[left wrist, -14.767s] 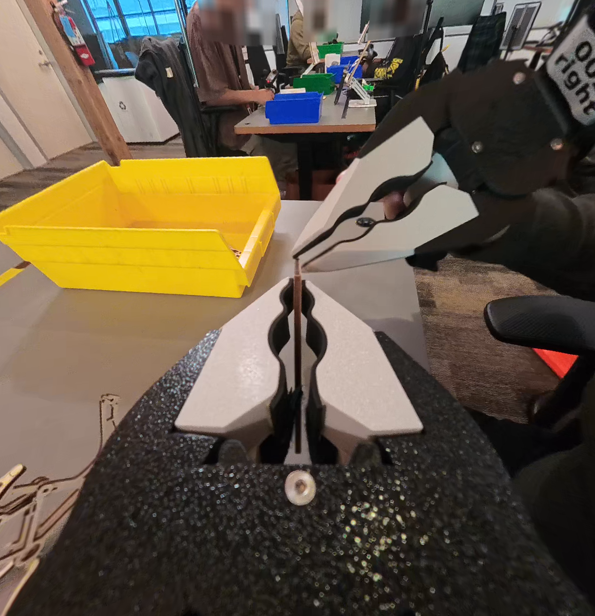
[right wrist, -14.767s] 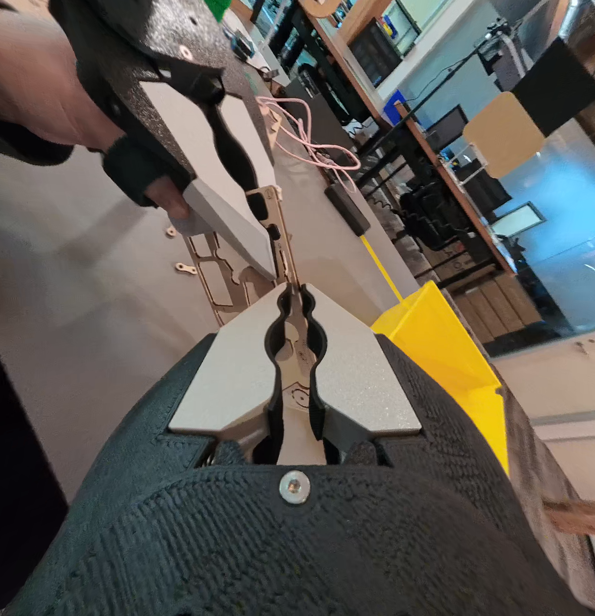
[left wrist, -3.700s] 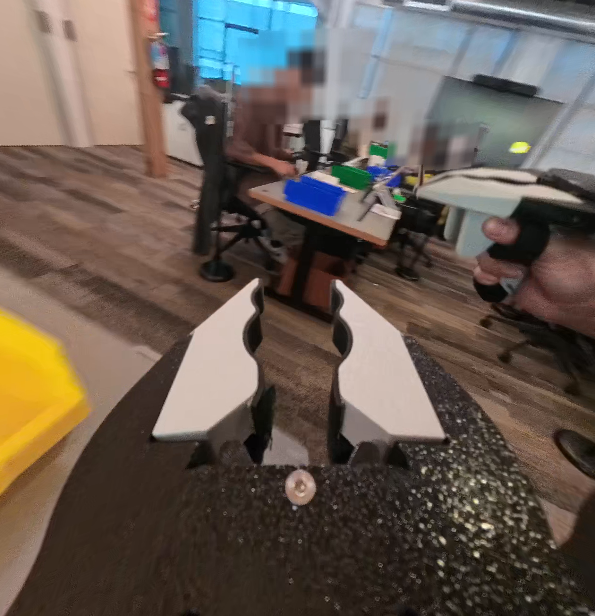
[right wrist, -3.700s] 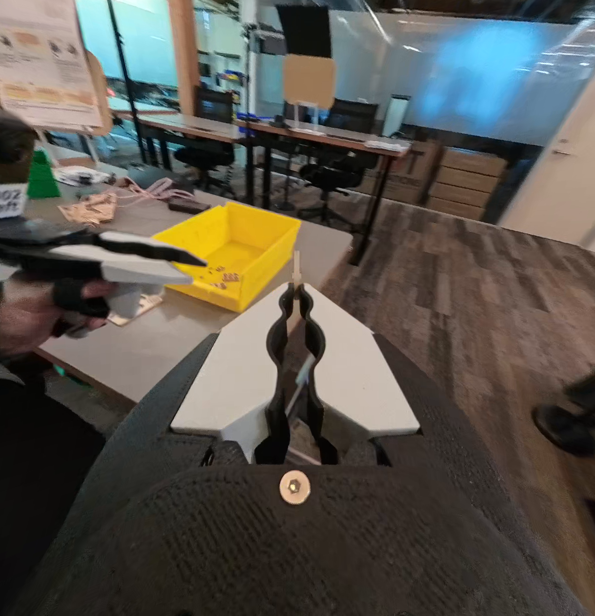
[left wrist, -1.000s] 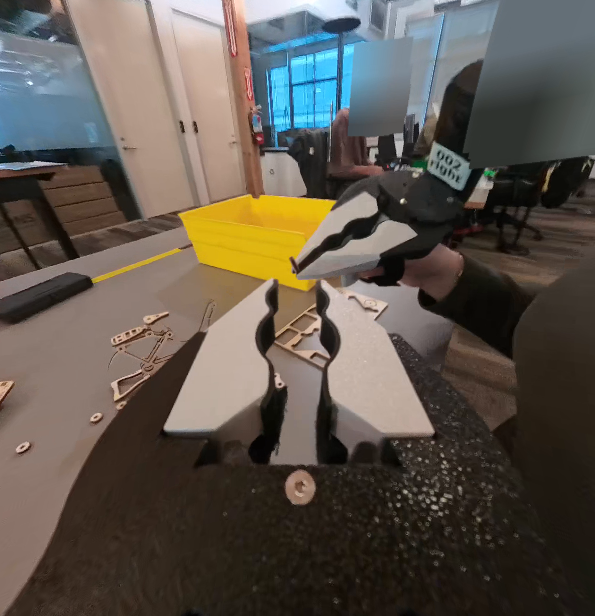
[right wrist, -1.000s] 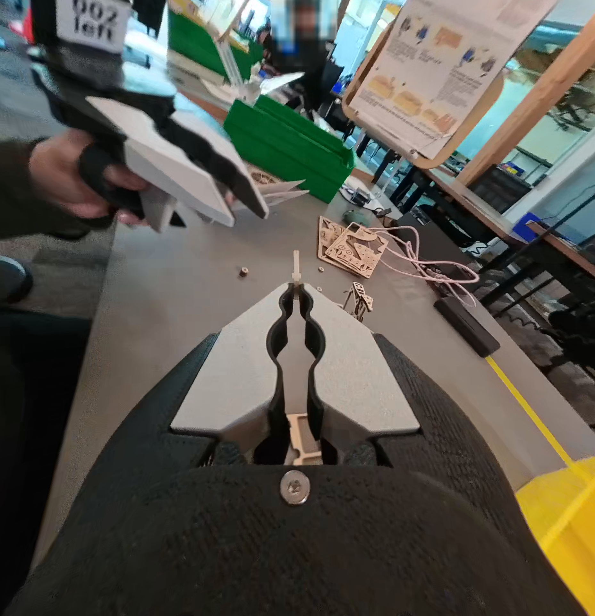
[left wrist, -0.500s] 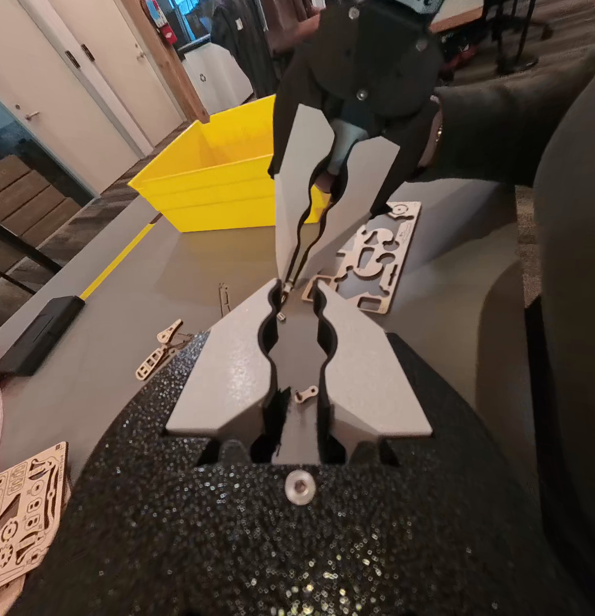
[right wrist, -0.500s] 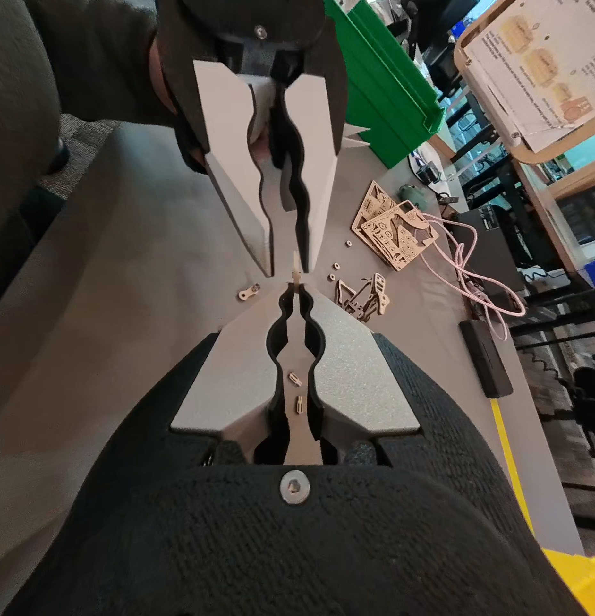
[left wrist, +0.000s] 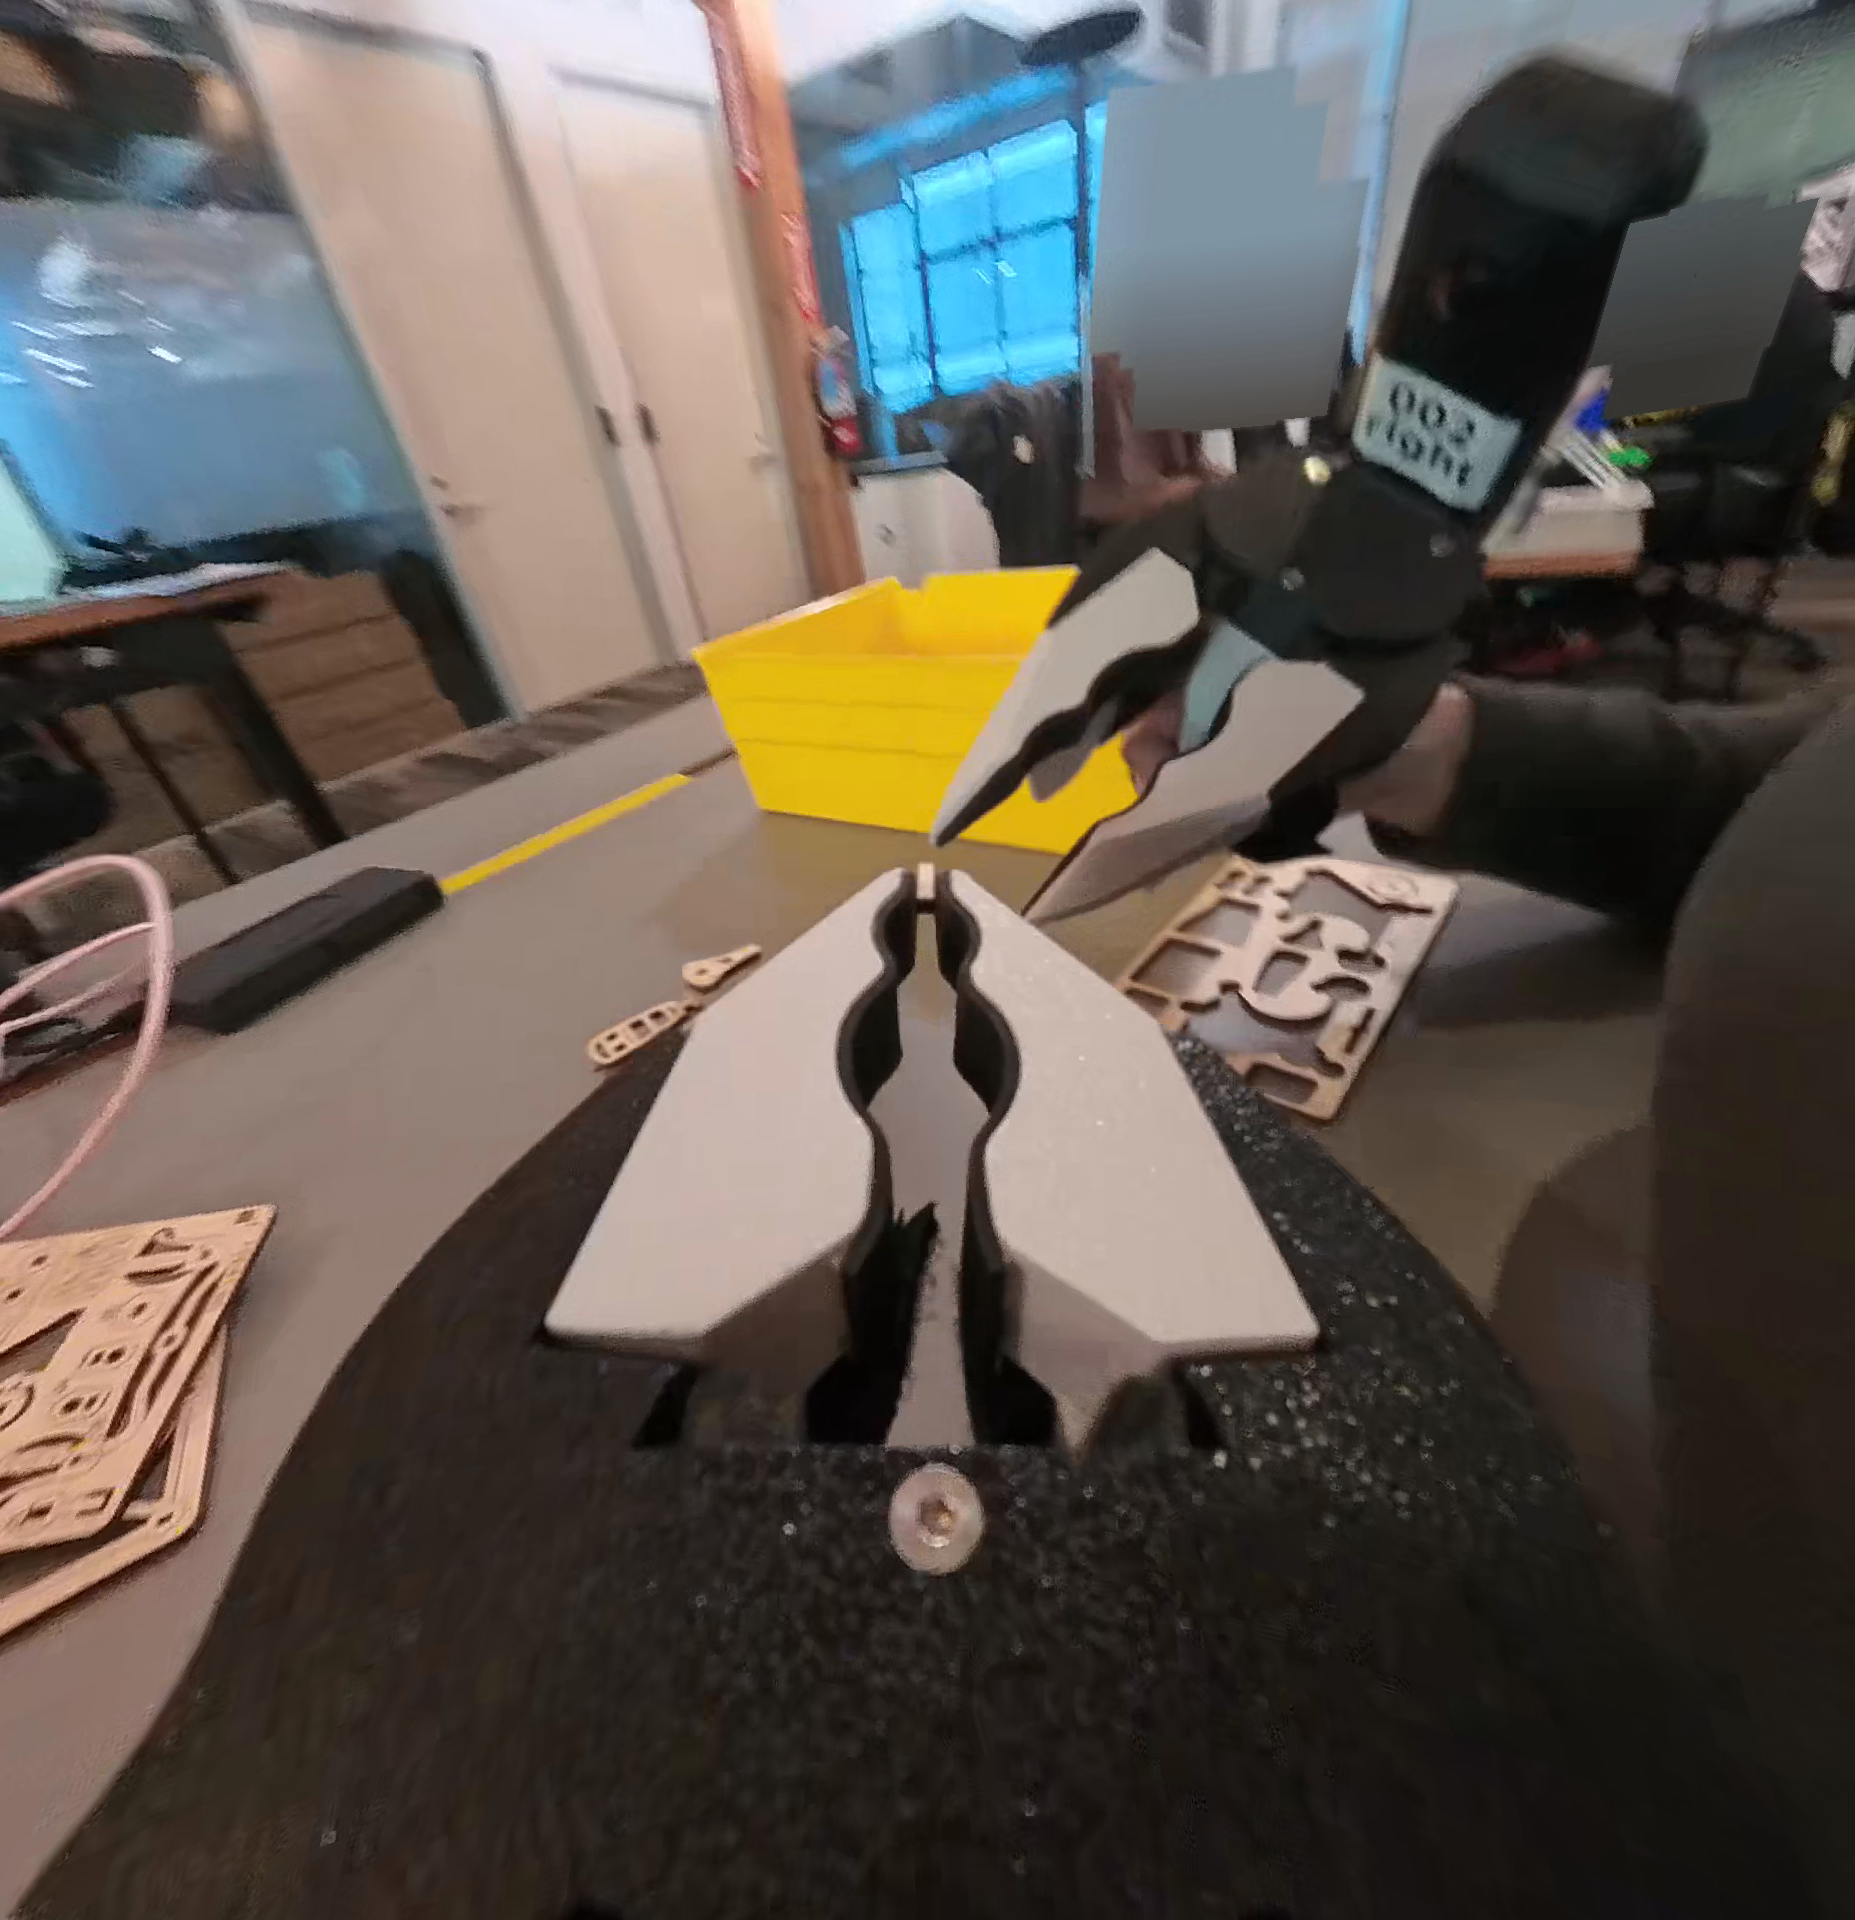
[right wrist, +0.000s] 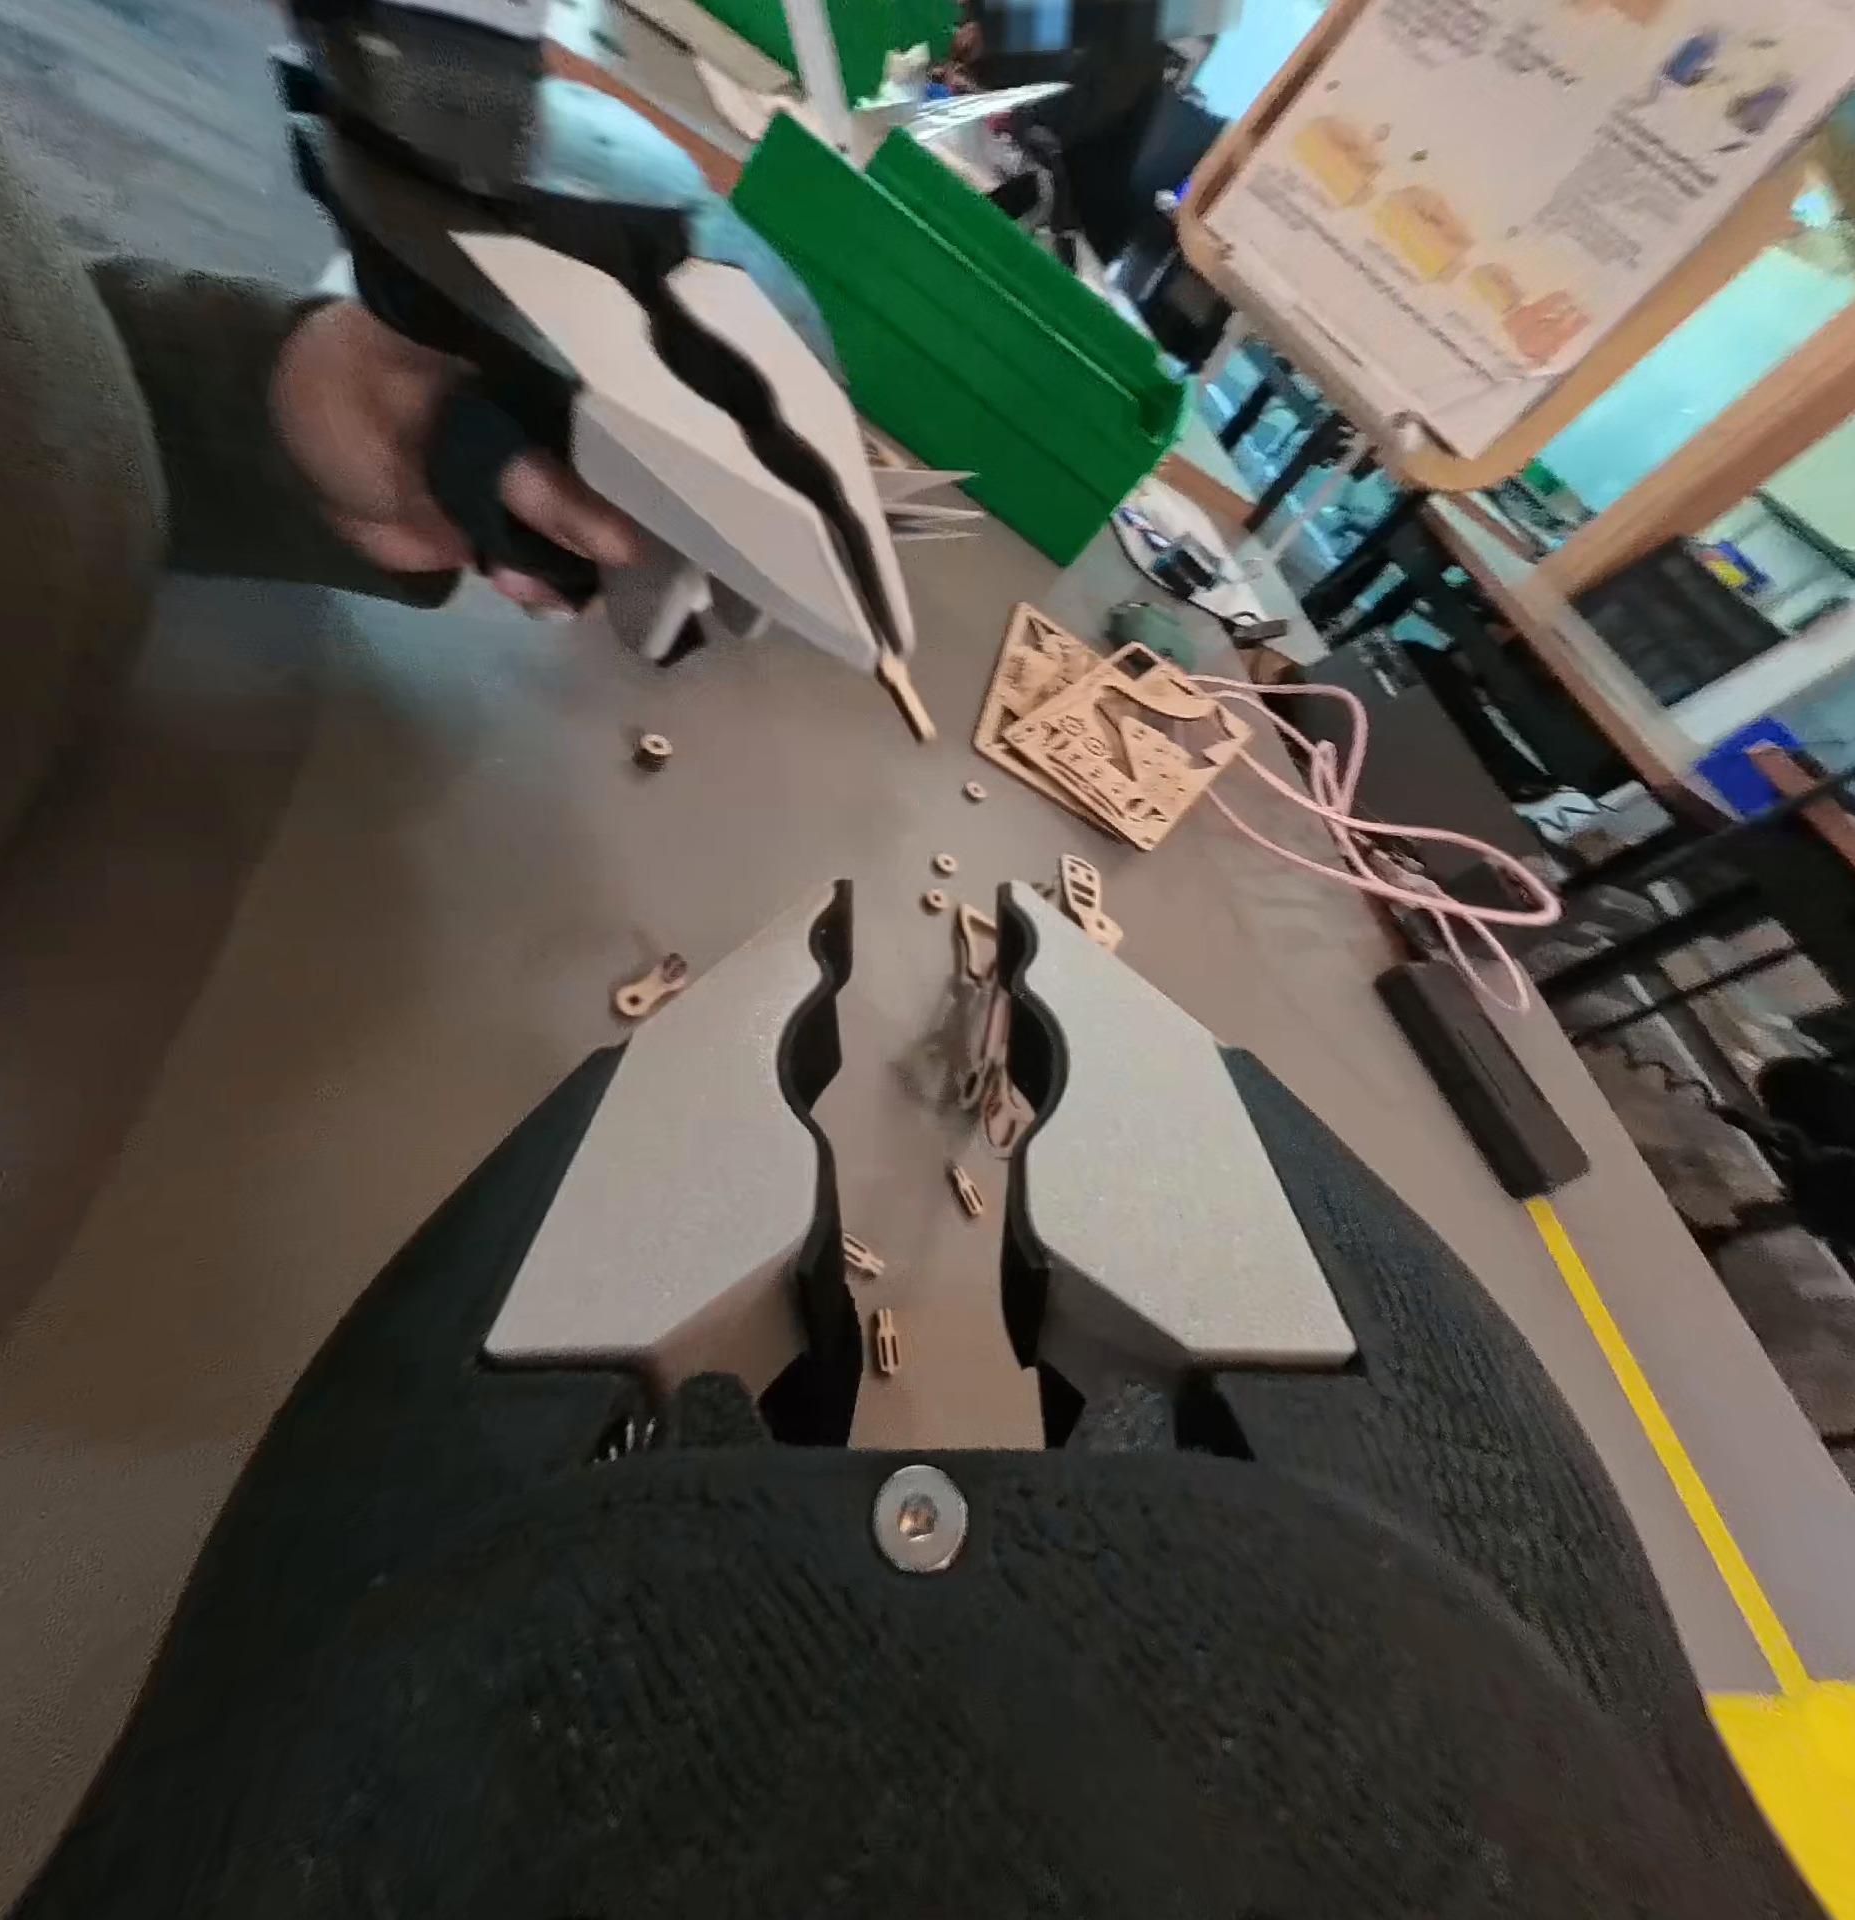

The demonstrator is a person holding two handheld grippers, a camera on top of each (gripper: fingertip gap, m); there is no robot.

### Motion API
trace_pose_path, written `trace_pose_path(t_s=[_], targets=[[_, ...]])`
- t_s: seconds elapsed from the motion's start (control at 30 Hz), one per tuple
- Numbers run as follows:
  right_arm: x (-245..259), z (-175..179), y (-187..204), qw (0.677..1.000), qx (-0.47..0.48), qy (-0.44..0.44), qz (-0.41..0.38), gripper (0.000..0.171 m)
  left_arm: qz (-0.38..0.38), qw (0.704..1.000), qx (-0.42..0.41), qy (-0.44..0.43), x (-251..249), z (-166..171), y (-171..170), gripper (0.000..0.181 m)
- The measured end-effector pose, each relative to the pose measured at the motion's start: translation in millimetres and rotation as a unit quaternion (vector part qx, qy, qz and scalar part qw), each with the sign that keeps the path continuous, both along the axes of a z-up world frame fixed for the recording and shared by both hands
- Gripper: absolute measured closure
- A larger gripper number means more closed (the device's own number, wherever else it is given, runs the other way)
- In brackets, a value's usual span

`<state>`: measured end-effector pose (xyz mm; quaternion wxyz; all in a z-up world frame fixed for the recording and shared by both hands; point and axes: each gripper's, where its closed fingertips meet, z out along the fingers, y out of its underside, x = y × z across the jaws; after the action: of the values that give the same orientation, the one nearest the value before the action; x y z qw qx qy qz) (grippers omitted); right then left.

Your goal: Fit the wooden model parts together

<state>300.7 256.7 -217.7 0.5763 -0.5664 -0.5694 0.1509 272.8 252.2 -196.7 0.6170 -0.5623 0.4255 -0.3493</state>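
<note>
My left gripper (left wrist: 925, 896) is shut on a small wooden pin (left wrist: 925, 879) at its tips, held above the grey table (left wrist: 383, 1091). In the right wrist view the left gripper (right wrist: 887, 649) shows at upper left with the pin (right wrist: 907, 704) sticking out and pointing down. My right gripper (right wrist: 923, 891) is open and empty, low over loose wooden parts (right wrist: 980, 1029); it also shows in the left wrist view (left wrist: 990, 871), open, just beyond the pin. A cut-out wooden sheet (left wrist: 1287, 977) lies under it.
A yellow bin (left wrist: 881, 707) stands behind the grippers and a green bin (right wrist: 954, 312) at the other end. Stacked wooden sheets (right wrist: 1110, 738), a pink cable (right wrist: 1370, 831), a black block (right wrist: 1474, 1081), small washers (right wrist: 650, 748) and a link piece (right wrist: 648, 987) lie on the table. Tip to tip, the grippers are about 4 cm apart.
The right gripper held the pin and met the left gripper tip to tip. Now the left gripper is shut on the pin, the right has opened, and the two have drawn apart.
</note>
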Motion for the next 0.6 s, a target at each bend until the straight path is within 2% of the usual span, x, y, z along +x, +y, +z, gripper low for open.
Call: trace_pose_path(t_s=[0.1, 0.27, 0.47, 0.6], targets=[[9, -2, 12, 0.999, 0.007, 0.029, -0.043, 0.146, 0.009, 0.999, 0.011, -0.045, -1, 5, -8, 0.181], [21, 14, 24, 0.989, 0.039, 0.104, -0.097, 0.150, 0.019, 0.998, 0.053, -0.027, 0, 4, -13, 0.181], [17, 23, 18, 0.980, 0.061, 0.170, -0.085, 0.161, -0.023, 0.994, 0.098, -0.042, 4, 13, -40, 0.181], [20, 19, 25, 0.978, 0.050, 0.175, -0.099, 0.162, -0.012, 0.993, 0.106, -0.060, -1, 20, -39, 0.181]])
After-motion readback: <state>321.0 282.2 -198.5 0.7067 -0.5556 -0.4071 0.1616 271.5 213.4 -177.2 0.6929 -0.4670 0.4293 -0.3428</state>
